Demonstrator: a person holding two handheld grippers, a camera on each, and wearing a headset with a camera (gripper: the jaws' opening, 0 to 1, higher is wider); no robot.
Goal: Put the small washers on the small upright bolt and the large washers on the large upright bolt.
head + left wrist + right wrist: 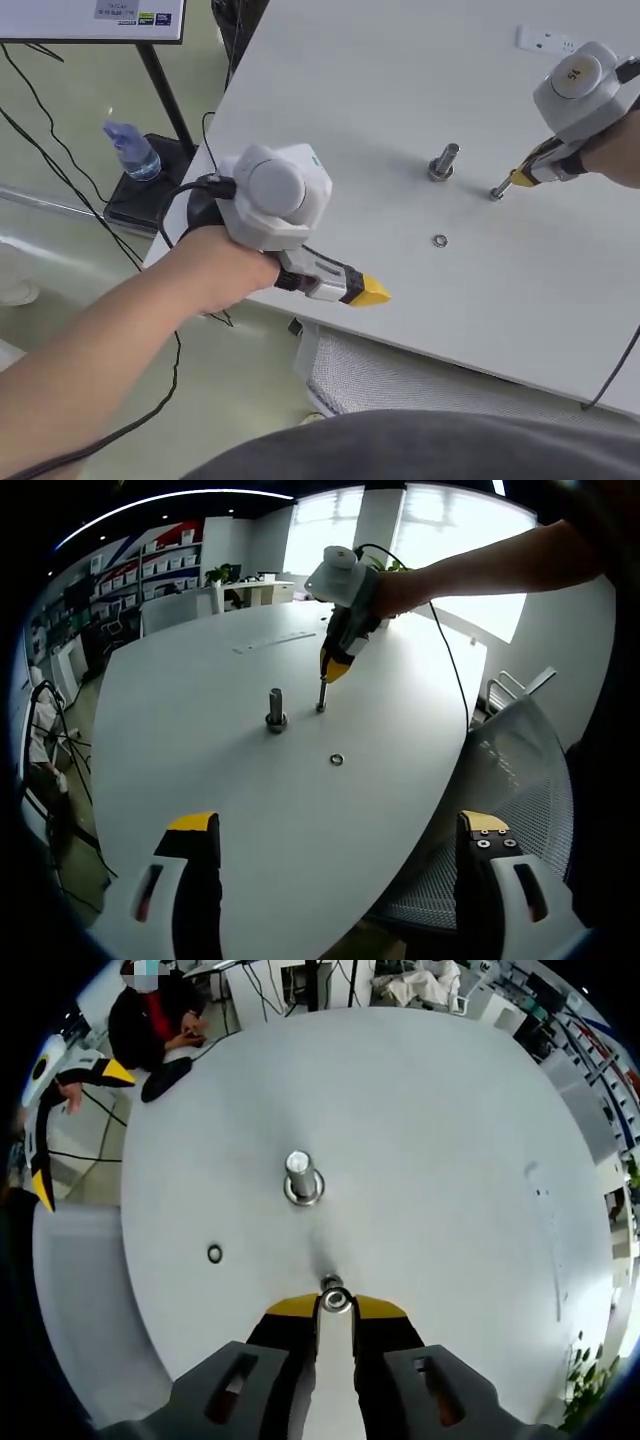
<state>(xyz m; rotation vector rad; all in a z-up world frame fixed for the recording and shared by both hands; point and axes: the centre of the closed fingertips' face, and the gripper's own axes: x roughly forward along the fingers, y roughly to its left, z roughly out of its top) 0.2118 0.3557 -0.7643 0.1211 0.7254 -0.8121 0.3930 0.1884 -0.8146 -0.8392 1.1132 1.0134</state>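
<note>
Surface [330, 80]: white, mostly bare, and it carries all the task parts.

Left hand-held gripper [338, 825]: jaws spread wide with nothing between them. It hangs off the near edge of the surface, well apart from both bolts. Idle.

Right hand-held gripper [336, 1307]: jaws drawn nearly together, with a slim gap. The tips sit right at the top of the small upright bolt [497, 190]. A ring shows at the tips in the right gripper view. I can't tell if that's a washer being pinched, one already dropped on, or just the bolt end.

Large upright bolt [302, 1175]: stands just beside the small one and apart from both grippers. It has a wide ring at its base. That could be seated large washers or the bolt's own head, and the pictures don't resolve it.

Loose washer [439, 240]: lies flat on the surface near the bolts, on the person's side, touching nothing. It looks like a small one, though that's a guess from its size against the large bolt's base.

Progress, as I read it:
- I see no other loose washers, so the task looks late-stage.
- A placement on the small bolt looks to be in hand right now.
- At least the one loose washer is left to pick up and thread.
- The large bolt looks either done or unverifiable.
</note>
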